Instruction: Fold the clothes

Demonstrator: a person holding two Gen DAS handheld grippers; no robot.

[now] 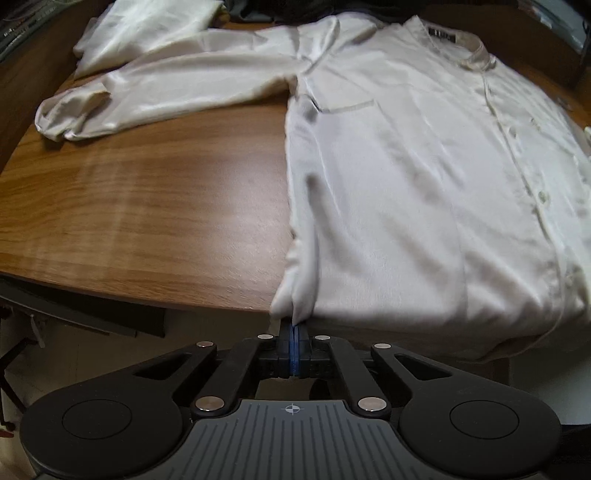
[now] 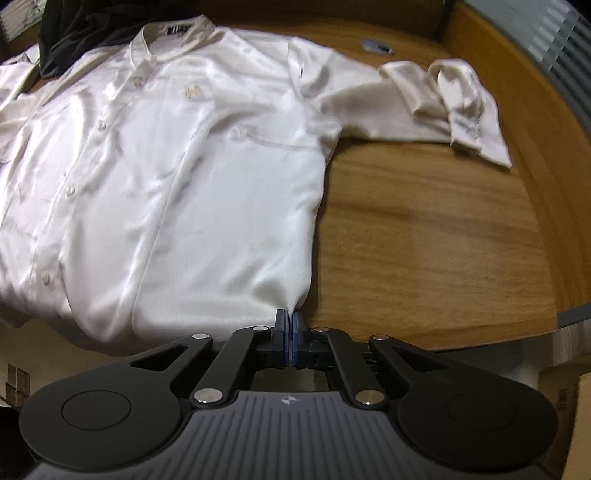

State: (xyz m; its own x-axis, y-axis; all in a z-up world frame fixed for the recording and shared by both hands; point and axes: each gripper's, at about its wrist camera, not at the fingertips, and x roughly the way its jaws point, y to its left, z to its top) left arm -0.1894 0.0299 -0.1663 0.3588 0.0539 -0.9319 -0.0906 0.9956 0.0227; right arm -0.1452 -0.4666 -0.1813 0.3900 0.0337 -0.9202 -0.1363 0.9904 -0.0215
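1. Left wrist view. We see the left gripper [image 1: 294, 326] clenched on the near left hem corner of the white shirt [image 1: 406, 177]; a small peak of cloth rises from between the pads, which meet with nothing else between them.
2. The shirt lies face up and buttoned on the wooden table [image 1: 166, 206], its hem hanging at the near table edge. Its long axis runs straight away from the gripper, hem near, collar [image 1: 476, 55] far. The left sleeve [image 1: 155, 96] stretches sideways across bare wood, well apart from the gripper. A second pale garment [image 1: 147, 33] sits at the far left corner.
3. Right wrist view. The right gripper [image 2: 289, 325] is likewise clamped on the opposite hem corner, at the shirt's right side seam. The right sleeve [image 2: 443, 107] lies crumpled far off to the right; a dark garment [image 2: 70, 40] overlaps the table near the collar.
4. Judgement: each gripper holds its own near corner, so the hem is pinned at both ends. We expect the coming move to carry the hem away from us along the long axis toward the collar; both sleeves are unfolded yet.
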